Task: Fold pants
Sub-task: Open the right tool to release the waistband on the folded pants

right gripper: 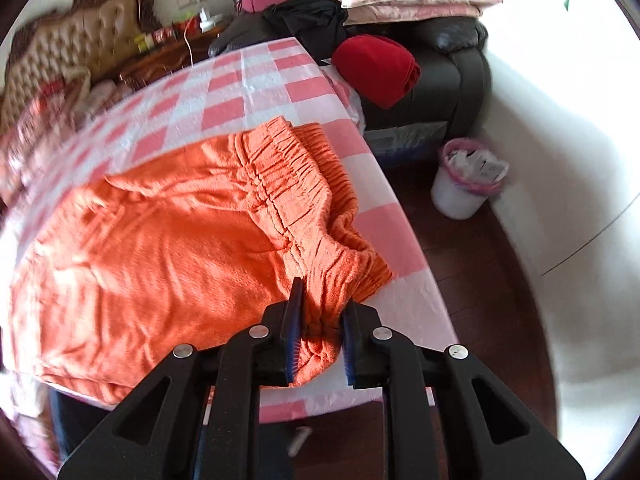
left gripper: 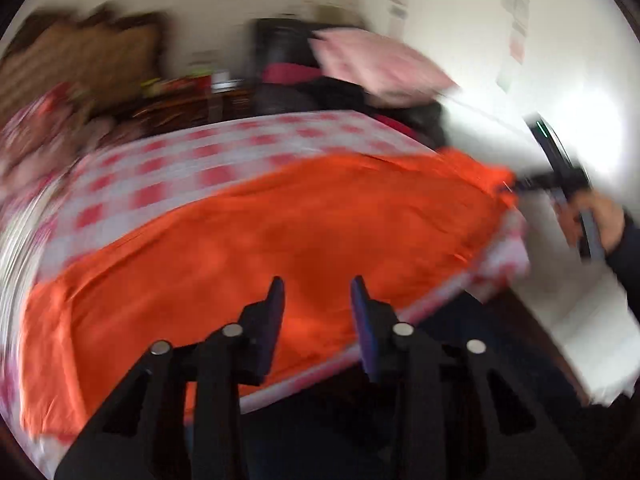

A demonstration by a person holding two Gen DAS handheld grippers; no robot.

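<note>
**Waistband pinned, free hand clear of the cloth**

While the right gripper (right gripper: 320, 312) has its fingers closed on a bunch of the elastic waistband, the orange pants (right gripper: 168, 240) lie spread across the checked tablecloth (right gripper: 256, 92) of the counter, the waistband end close to the counter's right-hand edge and the legs running off toward its far left. The left gripper (left gripper: 318, 300) hangs above the near edge of the same cloth with its fingers parted and nothing between them; that view is heavily smeared, so fine detail there is lost.

My reading is that a fold is being set up or has just been laid: one end is anchored and the free hand is between grips. The next move probably calls for the left fingers to take a leg hem or a side edge and carry it across, with the right hand's hold keeping the waistband from sliding.

The fabric looks soft and slightly napped, like terry or fleece, rumpled in shallow ridges; the waistband is tightly gathered into ribbed pleats. The tablecloth is a smooth, thin sheet of pink and white squares.
</note>
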